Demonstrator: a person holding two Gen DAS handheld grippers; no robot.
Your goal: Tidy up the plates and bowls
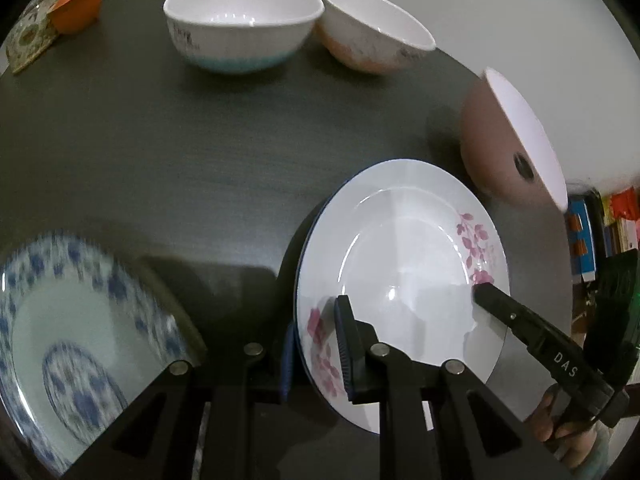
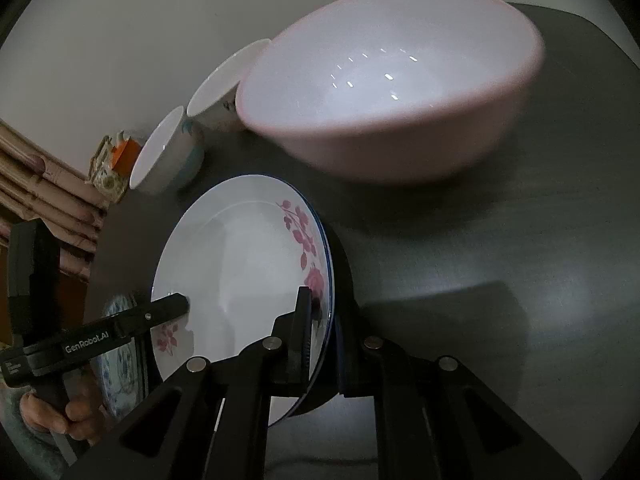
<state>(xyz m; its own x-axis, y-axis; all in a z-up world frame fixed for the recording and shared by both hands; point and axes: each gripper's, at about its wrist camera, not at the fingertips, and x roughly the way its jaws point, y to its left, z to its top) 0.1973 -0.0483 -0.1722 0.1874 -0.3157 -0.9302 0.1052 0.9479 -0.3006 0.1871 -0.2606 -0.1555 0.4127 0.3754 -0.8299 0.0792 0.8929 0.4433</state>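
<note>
A white plate with pink flowers (image 1: 404, 264) is held between both grippers above the dark table (image 1: 200, 152), over a blue-rimmed plate whose edge shows beneath it. My left gripper (image 1: 316, 348) is shut on the near rim of the flowered plate. My right gripper (image 2: 324, 340) is shut on the opposite rim (image 2: 240, 264); its finger (image 1: 516, 316) shows in the left wrist view. A blue-patterned plate (image 1: 72, 340) lies at lower left. A pink bowl (image 2: 392, 92) stands beyond the plate, also in the left wrist view (image 1: 500, 148).
A white bowl with a teal base (image 1: 240, 28) and a white bowl with an orange base (image 1: 372, 32) stand at the table's far edge. An orange box (image 1: 76, 8) and a floral packet (image 1: 32, 36) lie at the far left corner.
</note>
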